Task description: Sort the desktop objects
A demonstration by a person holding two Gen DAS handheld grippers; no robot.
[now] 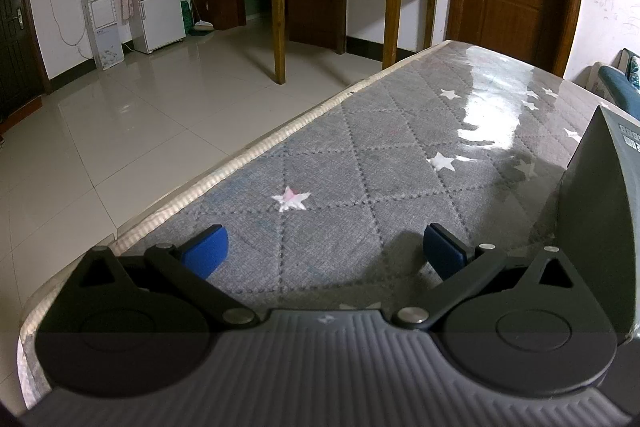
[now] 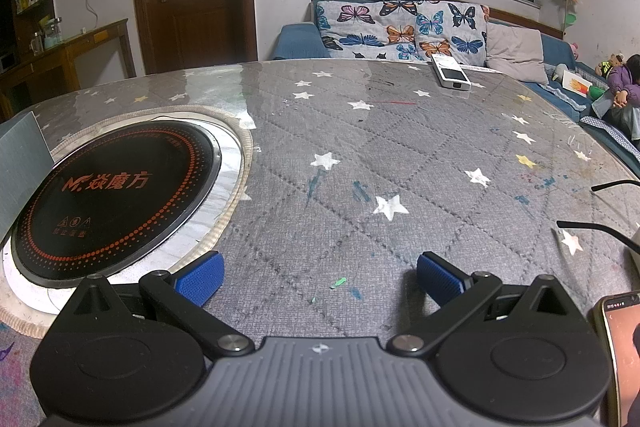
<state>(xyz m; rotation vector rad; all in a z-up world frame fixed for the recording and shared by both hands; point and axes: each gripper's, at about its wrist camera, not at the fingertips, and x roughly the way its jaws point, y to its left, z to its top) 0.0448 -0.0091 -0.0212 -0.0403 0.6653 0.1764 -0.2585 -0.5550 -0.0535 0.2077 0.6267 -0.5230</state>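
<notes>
Left claw (image 1: 326, 247) is released, blue pads wide apart w/ nothing between them, hovering low over the worktop (image 1: 360, 163), a grey quilted cover w/ white stars under a clear glossy sheet. Only bare cover lies ahead of it. A dark grey box (image 1: 596, 211) stands upright at the right edge of the left wrist view, just beside the right pad but apart from it; can't tell what it contains.

Right claw (image 2: 320, 279) is also released, pads spread, gripping nothing. In the right wrist view, a round black induction cooktop (image 2: 116, 199) w/ orange lettering is sunk into the worktop at mid-left, its rim just beyond the left pad. A white rectangular device (image 2: 452, 75) lies flat near the far edge, upper right of centre, well apart from the claw. A phone (image 2: 620, 355) w/ a lit screen sits at the lower right corner, just beside the claw body. Two thin black cables (image 2: 592, 227) come in from the right edge, near the right pad but not touching. A grey box corner (image 2: 20, 163) shows at the left edge, behind the cooktop.
</notes>
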